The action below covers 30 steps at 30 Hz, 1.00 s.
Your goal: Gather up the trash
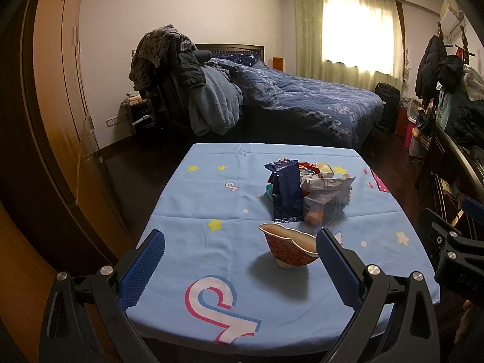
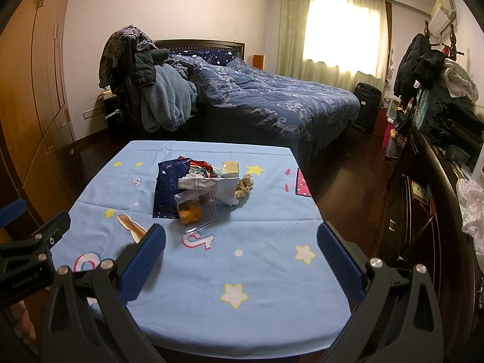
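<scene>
You are holding your left claw (image 1: 240, 260) released, its blue pads spread wide and gripping nothing, low over the near part of the worktop (image 1: 187, 187), which is wearing a light blue cloth with stars and a pink-and-white logo. Just ahead of that claw's right finger (image 1: 335, 263), a squashed red paper cup (image 1: 289, 246) is lying on the cloth, its cream inside facing up; from this view you cannot tell whether the finger is touching it. Beyond the cup, toward the middle of the worktop, the trash is sitting in one pile: a dark blue snack wrapper (image 1: 286, 193) is standing tilted at the left of the heap, a clear plastic box (image 2: 196, 208) with orange scraps inside is lying near its foot, crumpled white paper (image 2: 211, 186) is resting across the top, and a beige crumpled wad (image 2: 244, 188) is sitting at the pile's right edge. Further right, you are holding your right claw (image 2: 241, 260) released as well, fingers wide apart over bare cloth near the front edge, well short of the pile. Behind the worktop, a bed (image 2: 272, 103) with a dark blue quilt is filling the room.
</scene>
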Available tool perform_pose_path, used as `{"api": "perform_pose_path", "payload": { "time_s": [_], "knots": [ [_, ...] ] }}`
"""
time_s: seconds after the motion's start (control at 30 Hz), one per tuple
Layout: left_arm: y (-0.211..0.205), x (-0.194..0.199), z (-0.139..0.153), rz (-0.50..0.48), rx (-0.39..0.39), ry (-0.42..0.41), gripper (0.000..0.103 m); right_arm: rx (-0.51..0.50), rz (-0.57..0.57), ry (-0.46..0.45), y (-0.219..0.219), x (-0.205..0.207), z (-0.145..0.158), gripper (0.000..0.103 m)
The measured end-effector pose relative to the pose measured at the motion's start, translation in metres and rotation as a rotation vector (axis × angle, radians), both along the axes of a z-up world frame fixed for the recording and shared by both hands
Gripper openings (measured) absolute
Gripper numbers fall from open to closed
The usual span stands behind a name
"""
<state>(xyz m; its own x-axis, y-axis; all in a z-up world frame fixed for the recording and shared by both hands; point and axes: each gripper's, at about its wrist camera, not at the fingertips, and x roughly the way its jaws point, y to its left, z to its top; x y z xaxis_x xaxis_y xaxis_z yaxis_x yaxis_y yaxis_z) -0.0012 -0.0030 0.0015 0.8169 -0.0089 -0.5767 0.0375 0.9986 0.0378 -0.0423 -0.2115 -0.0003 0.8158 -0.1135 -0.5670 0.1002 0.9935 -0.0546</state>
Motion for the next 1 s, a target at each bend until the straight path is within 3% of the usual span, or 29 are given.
{"api": "perform_pose_path", "payload": {
  "time_s": [1.0],
  "knots": [
    [-0.0004,-0.0024,0.0017,-0.002,-0.001,0.002,0.099,0.001,0.001,0.001,-0.0010,-0.0001,-0.0007,0.100]
  ]
}}
